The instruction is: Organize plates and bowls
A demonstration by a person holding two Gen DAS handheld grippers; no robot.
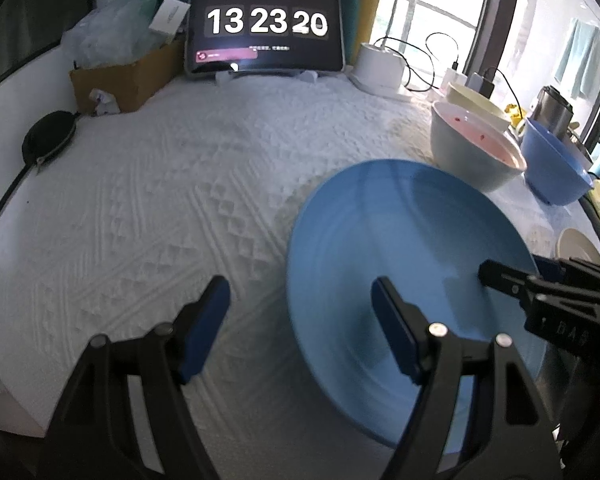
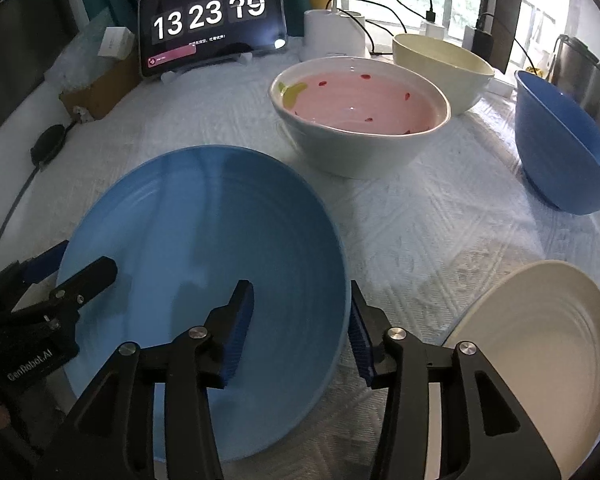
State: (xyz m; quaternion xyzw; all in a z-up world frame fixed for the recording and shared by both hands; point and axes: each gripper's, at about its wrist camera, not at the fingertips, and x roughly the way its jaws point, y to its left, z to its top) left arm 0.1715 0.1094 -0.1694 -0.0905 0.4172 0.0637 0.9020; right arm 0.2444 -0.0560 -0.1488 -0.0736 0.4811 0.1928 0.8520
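Note:
A big blue plate [image 1: 400, 240] [image 2: 204, 232] lies on the white textured cloth. My left gripper [image 1: 304, 320] [image 2: 70, 266] stands open astride the plate's left rim, one finger over the plate and the other over the cloth. My right gripper [image 2: 300, 332] [image 1: 520, 272] straddles the right rim; its jaws are open and the pads do not press on the plate. Behind the plate stand a white bowl with a pink inside [image 2: 360, 120], a cream bowl [image 2: 444, 64] and a blue bowl [image 2: 564, 152]. A cream plate [image 2: 540, 352] lies at the near right.
At the back of the table stand a tablet showing a clock [image 1: 264, 28], a cardboard box [image 1: 128, 80] and a white device with cables [image 1: 380, 66]. A black pouch [image 1: 48, 136] lies at the left edge. A metal kettle [image 2: 580, 68] is at the far right.

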